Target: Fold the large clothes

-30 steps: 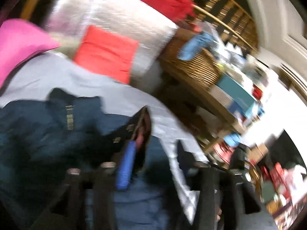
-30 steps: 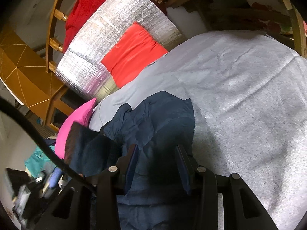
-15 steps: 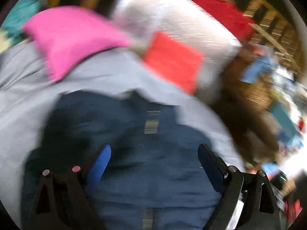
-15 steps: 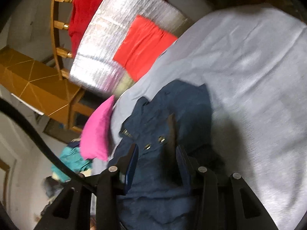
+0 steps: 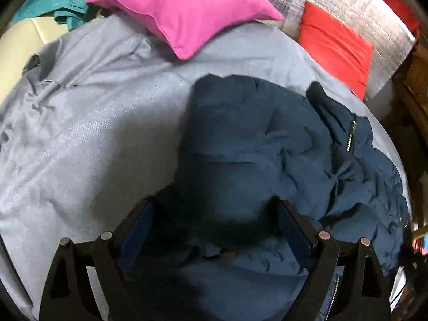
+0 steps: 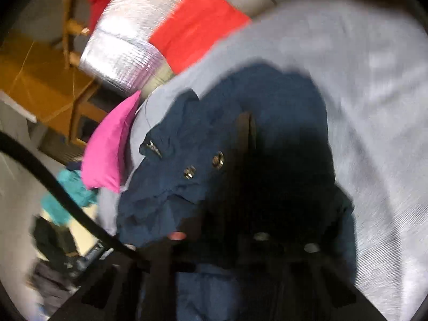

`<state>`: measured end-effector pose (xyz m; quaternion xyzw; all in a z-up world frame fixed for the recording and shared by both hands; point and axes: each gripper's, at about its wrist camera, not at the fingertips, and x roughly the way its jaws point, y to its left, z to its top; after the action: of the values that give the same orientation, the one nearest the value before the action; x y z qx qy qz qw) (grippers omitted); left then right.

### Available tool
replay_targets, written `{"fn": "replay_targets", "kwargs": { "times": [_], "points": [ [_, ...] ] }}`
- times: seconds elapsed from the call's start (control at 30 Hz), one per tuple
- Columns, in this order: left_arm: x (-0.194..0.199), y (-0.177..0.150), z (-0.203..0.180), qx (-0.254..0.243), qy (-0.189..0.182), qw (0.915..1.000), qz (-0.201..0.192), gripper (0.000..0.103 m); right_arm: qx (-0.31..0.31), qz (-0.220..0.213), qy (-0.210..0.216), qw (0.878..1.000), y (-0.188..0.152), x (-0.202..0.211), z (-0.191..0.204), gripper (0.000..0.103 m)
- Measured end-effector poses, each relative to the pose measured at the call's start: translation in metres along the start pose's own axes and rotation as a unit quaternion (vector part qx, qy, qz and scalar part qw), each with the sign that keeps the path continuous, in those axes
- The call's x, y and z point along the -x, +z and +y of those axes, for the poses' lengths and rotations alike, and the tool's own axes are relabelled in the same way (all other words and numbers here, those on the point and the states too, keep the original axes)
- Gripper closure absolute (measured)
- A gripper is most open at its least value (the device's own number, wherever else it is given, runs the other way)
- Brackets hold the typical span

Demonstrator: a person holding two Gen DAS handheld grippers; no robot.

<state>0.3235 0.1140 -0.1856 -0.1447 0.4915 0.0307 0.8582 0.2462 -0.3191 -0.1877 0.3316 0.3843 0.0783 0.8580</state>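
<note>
A navy jacket (image 5: 267, 144) is spread crumpled on the grey bed (image 5: 80, 123), directly ahead of and beneath both claws. The left claw (image 5: 214, 222) is held wide above it, gripping nothing. The right claw (image 6: 248, 139) is pinched shut on jacket cloth. A pink pillow (image 5: 182, 8) lies beyond the jacket.

Since a second ago we see the left gripper (image 5: 214, 222) let go of the navy jacket (image 5: 254, 147) fold it pinched; its jaws now stand wide, tipped down over the crumpled cloth. Pink pillow (image 5: 182, 8) swung to 12 o'clock in its view, orange cushion (image 5: 337, 45) to 2. The right gripper (image 6: 247, 139) went from part-open to clamped shut (frame blurred) on a jacket fold, snaps (image 6: 203, 165) at 10 o'clock.
</note>
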Motion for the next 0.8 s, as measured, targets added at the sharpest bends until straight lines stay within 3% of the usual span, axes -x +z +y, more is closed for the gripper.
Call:
{"fn": "replay_targets", "kwargs": {
  "times": [0.1, 0.2, 0.27, 0.37, 0.43, 0.53, 0.57, 0.67, 0.8],
  "points": [
    [0.018, 0.0, -0.005, -0.008, -0.008, 0.9997, -0.024, 0.011, 0.073, -0.087, -0.031, 0.993, 0.0, 0.031, 0.029, 0.092],
    [0.038, -0.001, -0.016, -0.033, -0.014, 0.9974, -0.062, 0.011, 0.102, -0.139, -0.061, 0.983, 0.0, 0.049, 0.037, 0.093],
    [0.035, -0.005, -0.026, -0.057, -0.004, 0.9966, -0.059, 0.011, 0.09, -0.129, -0.097, 0.983, 0.005, 0.041, 0.027, 0.094],
    [0.008, -0.013, -0.035, -0.085, 0.031, 0.9959, -0.001, 0.011, 0.04, -0.07, -0.148, 0.986, 0.014, 0.014, -0.005, 0.098],
    [0.004, -0.014, -0.038, -0.091, 0.041, 0.995, 0.0, 0.011, -0.013, -0.037, -0.122, 0.992, 0.018, 0.007, -0.026, 0.096],
    [0.022, -0.01, -0.04, -0.085, 0.022, 0.9959, -0.024, 0.011, -0.034, -0.051, -0.064, 0.996, 0.023, 0.024, -0.026, 0.093],
    [0.028, -0.012, -0.042, -0.082, 0.015, 0.996, -0.034, 0.011, -0.03, -0.059, -0.051, 0.996, 0.024, 0.03, -0.024, 0.091],
    [0.044, -0.015, -0.054, -0.093, -0.004, 0.9936, -0.063, 0.011, -0.007, -0.081, -0.015, 0.997, 0.021, 0.038, -0.007, 0.065],
    [0.041, -0.021, -0.078, -0.139, -0.006, 0.9873, -0.077, 0.011, 0.071, -0.059, 0.017, 0.996, 0.008, 0.024, 0.03, 0.062]
  ]
}}
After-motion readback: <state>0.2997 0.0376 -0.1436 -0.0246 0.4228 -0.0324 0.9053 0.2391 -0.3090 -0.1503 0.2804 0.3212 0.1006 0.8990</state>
